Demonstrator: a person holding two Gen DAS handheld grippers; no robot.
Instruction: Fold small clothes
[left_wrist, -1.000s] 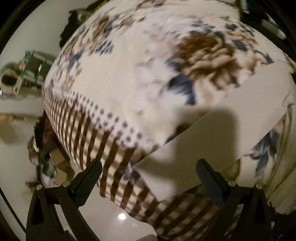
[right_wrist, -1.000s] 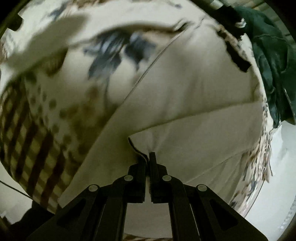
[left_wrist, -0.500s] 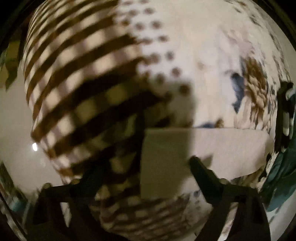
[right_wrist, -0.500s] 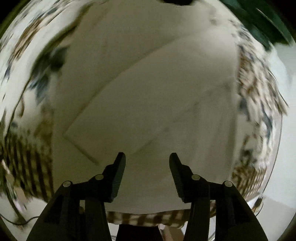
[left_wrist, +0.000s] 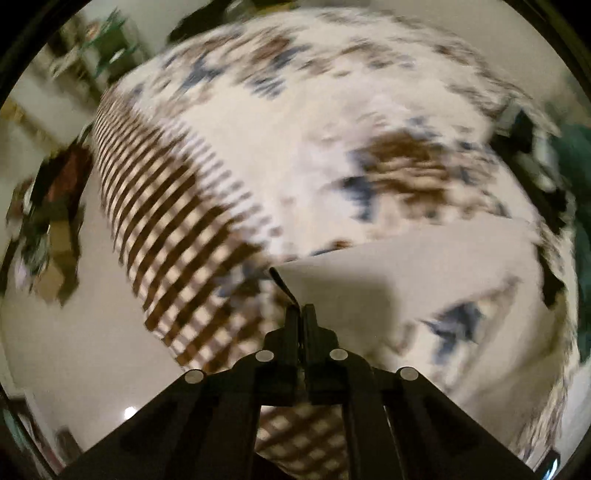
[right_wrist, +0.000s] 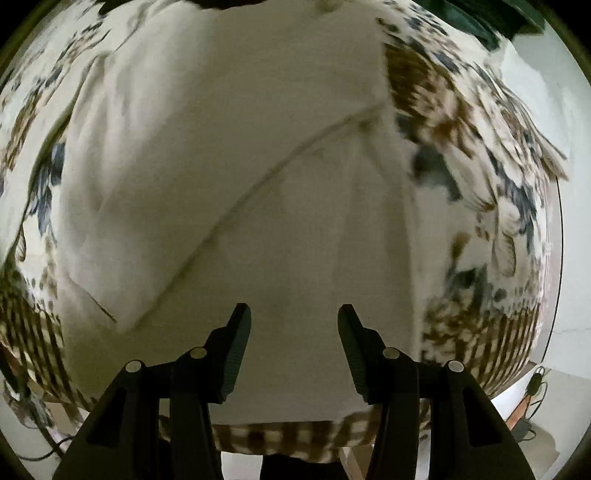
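Note:
A plain cream garment lies spread on a bed covered with a flowered and brown-checked bedspread. In the left wrist view the garment has a folded strip lying across it. My left gripper is shut on the near left corner of that strip, at the bed's edge. My right gripper is open and empty, just above the garment's near part. A long diagonal seam or fold line crosses the garment ahead of the right gripper.
A dark green garment lies at the bed's far right and also shows in the left wrist view. Pale floor lies left of the bed, with clutter and boxes by the wall. A cable and plug lie on the floor at right.
My right gripper has let go of the garment's corner and opened. My left gripper, open before, has closed on the corner of the folded strip.

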